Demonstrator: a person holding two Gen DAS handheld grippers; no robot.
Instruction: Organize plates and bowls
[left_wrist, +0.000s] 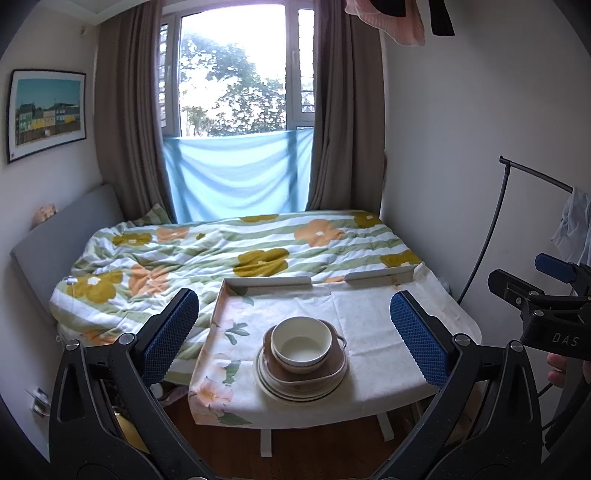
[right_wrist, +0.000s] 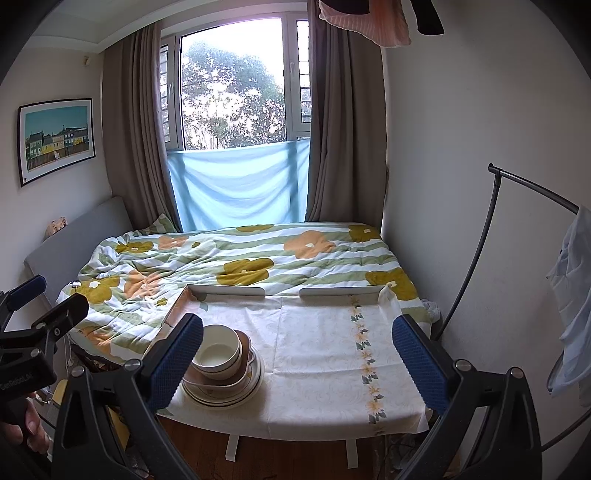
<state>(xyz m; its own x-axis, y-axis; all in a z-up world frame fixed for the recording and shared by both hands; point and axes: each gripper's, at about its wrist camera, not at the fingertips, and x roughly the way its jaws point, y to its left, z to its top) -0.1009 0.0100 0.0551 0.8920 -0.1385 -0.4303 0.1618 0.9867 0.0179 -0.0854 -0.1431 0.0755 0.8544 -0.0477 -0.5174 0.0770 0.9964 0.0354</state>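
A cream bowl (left_wrist: 301, 344) sits on a brown dish (left_wrist: 306, 365) on stacked plates (left_wrist: 295, 387) on the table (left_wrist: 369, 332). The left gripper (left_wrist: 295, 332) and right gripper (right_wrist: 299, 362) are both wide open, holding nothing.

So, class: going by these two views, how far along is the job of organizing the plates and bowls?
Done, by the look of it: one tidy stack, white bowl on top, brown dish beneath, round plates at the bottom, near the front edge of the table. In hand: nothing; left gripper and right gripper are both open and clear of the stack. Left: no loose dishes are visible.
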